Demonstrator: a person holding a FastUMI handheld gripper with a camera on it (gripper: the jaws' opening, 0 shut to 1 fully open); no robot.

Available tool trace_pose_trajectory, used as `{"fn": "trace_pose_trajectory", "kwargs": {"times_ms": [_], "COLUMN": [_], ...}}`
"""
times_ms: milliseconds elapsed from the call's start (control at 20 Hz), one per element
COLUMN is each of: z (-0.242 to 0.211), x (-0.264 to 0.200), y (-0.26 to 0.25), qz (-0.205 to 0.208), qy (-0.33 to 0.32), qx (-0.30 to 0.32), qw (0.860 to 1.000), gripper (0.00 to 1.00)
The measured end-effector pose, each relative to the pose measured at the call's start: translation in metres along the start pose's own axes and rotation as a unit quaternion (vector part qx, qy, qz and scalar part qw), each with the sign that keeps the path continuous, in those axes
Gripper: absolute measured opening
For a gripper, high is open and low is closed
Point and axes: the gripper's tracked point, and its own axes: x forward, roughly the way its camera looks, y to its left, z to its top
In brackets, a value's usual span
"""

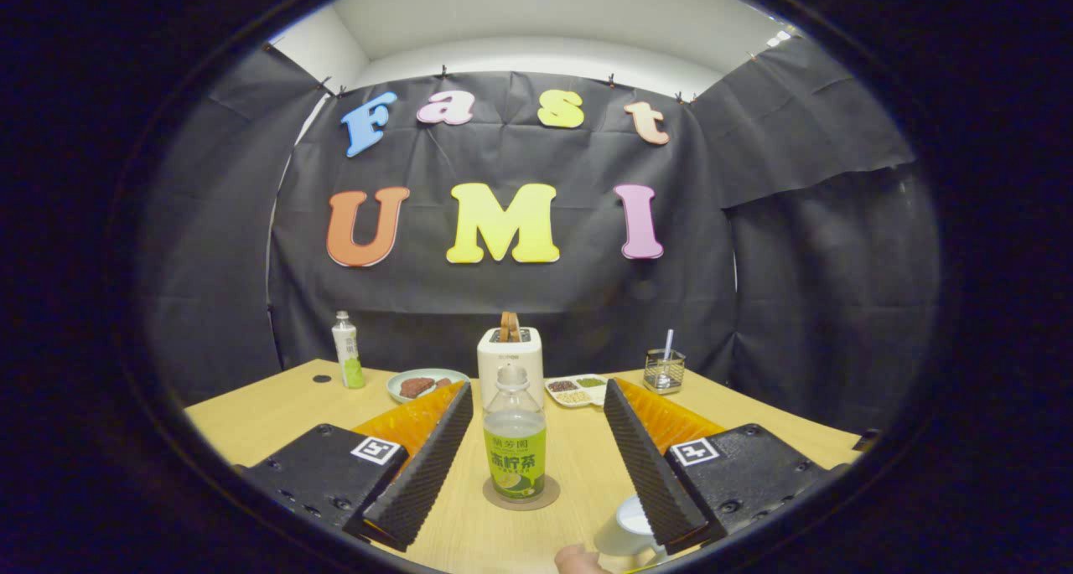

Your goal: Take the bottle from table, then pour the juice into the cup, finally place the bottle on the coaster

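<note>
The bottle [515, 440] is seen upright on the coaster [521, 499] at lower centre of the frame, its long axis vertical, between the spread, empty fingers of the gripper [536, 461], while the cup [624, 528] is found at lower right.

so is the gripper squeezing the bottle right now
No, the gripper is open, both fingers standing clear of the bottle, which stands upright on the coaster between them.
</note>
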Motion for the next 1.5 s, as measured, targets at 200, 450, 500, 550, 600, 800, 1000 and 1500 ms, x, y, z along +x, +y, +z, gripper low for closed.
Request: {"fn": "trace_pose_trajectory", "kwargs": {"times_ms": [200, 450, 500, 550, 600, 800, 1000, 1500], "z": [0.033, 0.072, 0.082, 0.090, 0.098, 0.120, 0.123, 0.070], "x": [-0.055, -0.119, -0.133, -0.146, -0.158, -0.205, -0.237, -0.253], "y": [-0.009, -0.022, -0.023, -0.025, -0.029, -0.021, -0.020, -0.020], "qz": [0.012, 0.028, 0.034, 0.036, 0.037, 0.063, 0.076, 0.086], "qy": [-0.023, -0.053, -0.060, -0.068, -0.076, -0.101, -0.108, -0.067], "qx": [0.022, 0.024, 0.031, 0.035, 0.034, 0.022, 0.001, -0.016], "qw": [0.999, 0.998, 0.997, 0.996, 0.996, 0.993, 0.991, 0.994], "gripper": [1.00, 1.00, 1.00, 1.00, 1.00, 1.00, 1.00, 1.00]}}
